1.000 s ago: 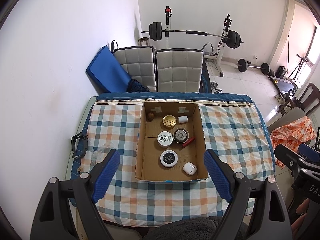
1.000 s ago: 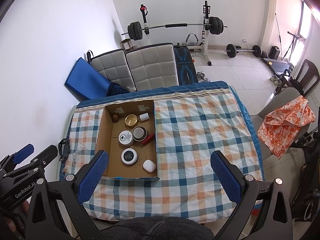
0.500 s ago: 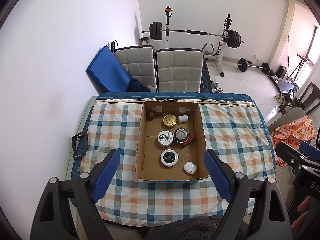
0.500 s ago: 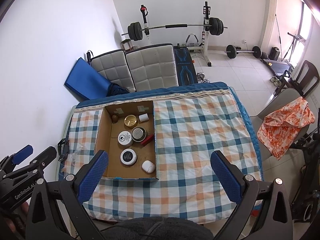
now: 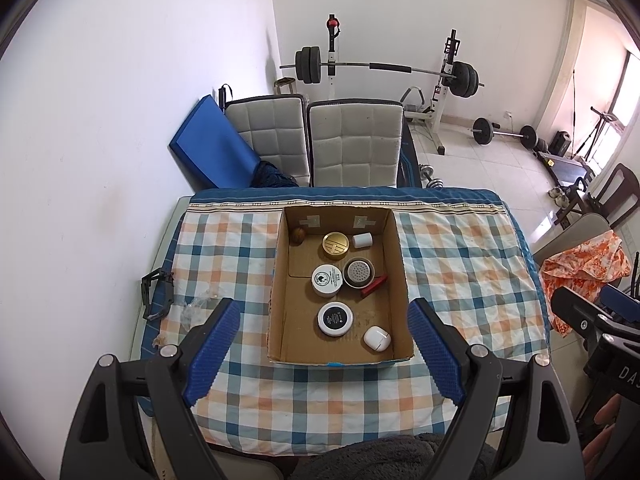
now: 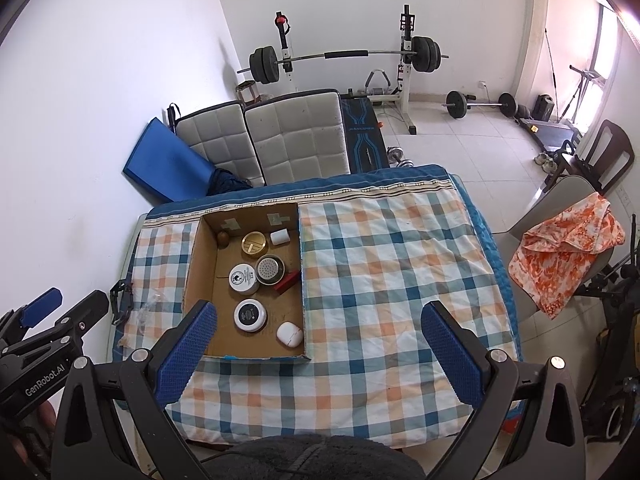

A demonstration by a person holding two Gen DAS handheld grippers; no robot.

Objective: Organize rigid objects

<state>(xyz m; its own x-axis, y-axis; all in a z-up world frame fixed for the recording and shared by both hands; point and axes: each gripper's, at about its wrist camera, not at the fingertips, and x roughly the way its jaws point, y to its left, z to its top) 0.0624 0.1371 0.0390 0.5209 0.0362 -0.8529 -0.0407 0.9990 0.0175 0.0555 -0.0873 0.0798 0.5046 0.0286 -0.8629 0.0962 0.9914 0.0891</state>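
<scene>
Small rigid objects sit gathered inside an open cardboard box on a checked tablecloth, the box lying left of centre on the table as the right wrist camera sees it. Within it, a black-topped round tin lies near the front wall with a white earbud case just beside it at 4 o'clock; a white-lidded jar touches a perforated metal strainer cup at mid-box, a red bar leaning off the cup at 4 o'clock. Toward the far wall stand a gold-lidded tin, a small white cylinder at its 3 o'clock and a brown wooden ball at its 9 o'clock. The left gripper hovers high above the box's near edge, its blue-padded jaws spread wide and holding nothing; the right gripper hangs over the bare cloth beside the box, likewise fully parted and touching nothing. Judging by the layout, the work appears to be at a pause between picks, or possibly finished, since no loose item shows on the cloth. Any next move would call for descending into the box and centring on one item. Beyond the table stand two padded chairs and a barbell rack.
</scene>
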